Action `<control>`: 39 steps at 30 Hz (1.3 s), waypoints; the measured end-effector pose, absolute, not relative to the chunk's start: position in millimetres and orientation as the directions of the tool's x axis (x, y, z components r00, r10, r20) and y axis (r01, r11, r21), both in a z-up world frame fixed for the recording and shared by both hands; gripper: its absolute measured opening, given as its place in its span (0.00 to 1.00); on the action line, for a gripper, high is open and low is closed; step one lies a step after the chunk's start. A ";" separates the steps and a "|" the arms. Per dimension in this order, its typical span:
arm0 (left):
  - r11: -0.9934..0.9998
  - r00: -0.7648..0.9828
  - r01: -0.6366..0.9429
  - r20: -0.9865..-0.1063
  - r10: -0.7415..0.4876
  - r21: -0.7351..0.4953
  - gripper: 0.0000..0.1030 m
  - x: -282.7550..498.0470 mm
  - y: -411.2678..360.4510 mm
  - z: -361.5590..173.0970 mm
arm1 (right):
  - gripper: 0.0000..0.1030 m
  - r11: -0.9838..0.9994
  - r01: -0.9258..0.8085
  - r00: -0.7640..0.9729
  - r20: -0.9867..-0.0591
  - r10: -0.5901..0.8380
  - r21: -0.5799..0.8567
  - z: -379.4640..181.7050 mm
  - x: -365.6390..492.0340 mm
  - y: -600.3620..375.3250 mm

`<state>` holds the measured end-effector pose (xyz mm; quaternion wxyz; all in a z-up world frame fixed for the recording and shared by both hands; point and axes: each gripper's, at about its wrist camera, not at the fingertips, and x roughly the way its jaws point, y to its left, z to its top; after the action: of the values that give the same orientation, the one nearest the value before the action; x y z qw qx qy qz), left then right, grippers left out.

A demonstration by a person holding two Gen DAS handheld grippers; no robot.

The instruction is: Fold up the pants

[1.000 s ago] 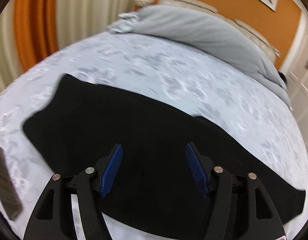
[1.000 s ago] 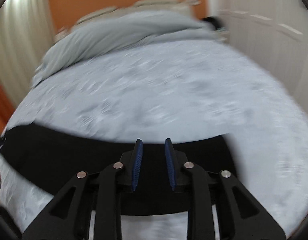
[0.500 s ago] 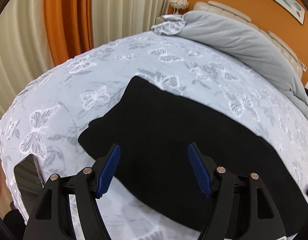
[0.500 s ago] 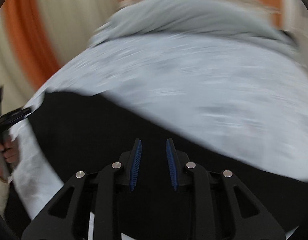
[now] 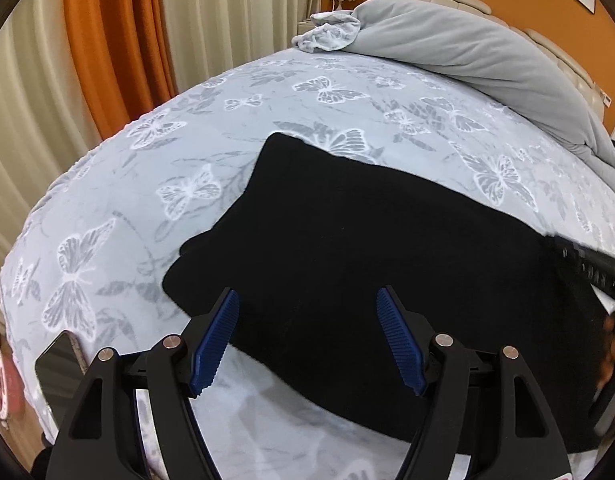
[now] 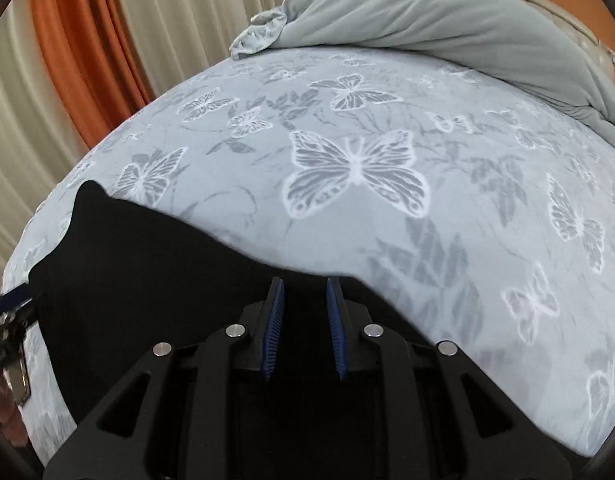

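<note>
Black pants [image 5: 367, 248] lie flat on the butterfly-print bed, folded lengthwise, one end pointing to the far left. My left gripper [image 5: 307, 300] is open and empty, hovering over the near edge of the pants' left end. In the right wrist view the pants [image 6: 147, 272] fill the lower left. My right gripper [image 6: 304, 284] has its jaws narrowly apart over the pants' far edge; black cloth lies between and under the fingers, and I cannot tell if it is pinched. The right gripper also shows blurred at the left wrist view's right edge [image 5: 587, 268].
A grey duvet [image 5: 467, 48] is bunched along the head of the bed. A phone [image 5: 59, 376] lies at the near left bed edge. Orange and cream curtains [image 5: 107, 40] hang at left. The bed sheet [image 6: 427, 160] stretches beyond the pants.
Both grippers have swung left along the pants. The left one now faces the pants' left end; the right one has come toward it. The jaw gaps have not changed.
</note>
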<state>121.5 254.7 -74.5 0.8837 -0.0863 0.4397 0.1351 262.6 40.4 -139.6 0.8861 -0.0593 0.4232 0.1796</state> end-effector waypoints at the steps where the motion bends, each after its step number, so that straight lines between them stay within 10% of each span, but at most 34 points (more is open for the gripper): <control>1: 0.949 0.576 -0.315 -0.801 0.160 -0.037 0.67 122.7 253.5 -73.9 | 0.20 0.931 -0.364 0.554 -0.794 0.249 0.037 -151.4 265.7 39.5; 18: 0.827 0.537 -0.560 -0.783 0.314 -0.052 0.70 114.2 301.0 -61.5 | 0.30 0.998 -0.047 0.659 -0.752 0.002 -0.038 -103.2 93.8 -212.6; 25: 0.934 0.587 -0.338 -0.802 0.112 -0.116 0.76 132.6 203.4 -61.4 | 0.47 0.862 0.499 0.620 -0.732 -0.283 0.091 -96.5 16.2 -427.6; 39: 0.991 0.556 0.029 -0.822 -0.126 -0.133 0.77 120.0 21.6 -84.6 | 0.61 0.813 0.515 0.601 -0.791 -0.117 0.270 -145.9 -45.7 -519.7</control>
<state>120.0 21.6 -84.6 0.8805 -0.0519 0.4692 -0.0439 -45.7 -519.7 -145.9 0.8607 0.2440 0.4073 -0.1837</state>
